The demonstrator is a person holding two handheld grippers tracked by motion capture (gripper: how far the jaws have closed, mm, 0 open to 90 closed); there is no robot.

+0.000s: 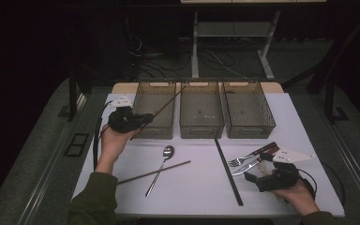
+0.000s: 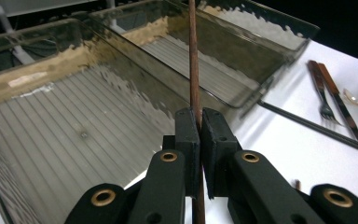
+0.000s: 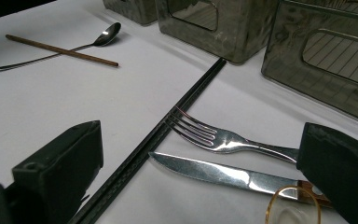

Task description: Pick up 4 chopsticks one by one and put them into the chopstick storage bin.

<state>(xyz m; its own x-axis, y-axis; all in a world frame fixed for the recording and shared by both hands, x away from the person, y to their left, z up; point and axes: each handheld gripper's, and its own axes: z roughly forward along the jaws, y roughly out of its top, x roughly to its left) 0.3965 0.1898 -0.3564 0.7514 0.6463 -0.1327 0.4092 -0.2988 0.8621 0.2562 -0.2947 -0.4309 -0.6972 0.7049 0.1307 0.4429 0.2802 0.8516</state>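
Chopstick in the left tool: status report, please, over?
Left tool shut on brown chopstick, angled over left bin. Right tool open, low over fork and knife. Nothing blocking the bin.

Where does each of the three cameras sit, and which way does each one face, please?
High view: above the near table edge, facing forward and down on the three bins; both forearms show.
Left gripper view: rides the left claw, looking along jaws clamped on a chopstick over a bin.
Right gripper view: rides the right claw, low over the table, jaws apart around the knife.
Shared: the fork appears in both gripper views.
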